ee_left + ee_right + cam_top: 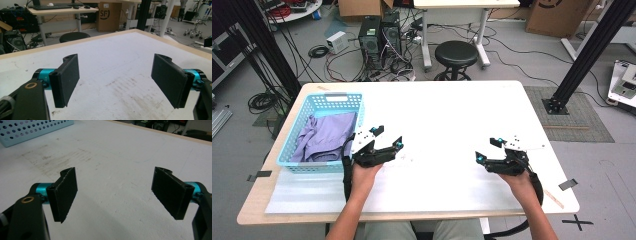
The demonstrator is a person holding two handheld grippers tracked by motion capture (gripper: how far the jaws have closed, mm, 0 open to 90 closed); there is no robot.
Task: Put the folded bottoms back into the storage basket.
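Observation:
A light blue perforated basket (324, 101) stands at the table's left side with a lavender cloth (324, 136) bundled inside it. My left gripper (387, 137) hovers just right of the basket, open, nothing between its jaws (117, 80). My right gripper (488, 149) hovers over the right part of the white table (447, 115), also open and empty (115, 195). A corner of the basket (30, 130) shows at the top left of the right gripper view.
The tabletop has a scuffed grey patch (140, 97) in the middle. Beyond the far edge stand a black stool (456, 55), computer towers (379, 37) with tangled cables, and cardboard boxes (557, 15). Black frame posts (592, 50) rise on both sides.

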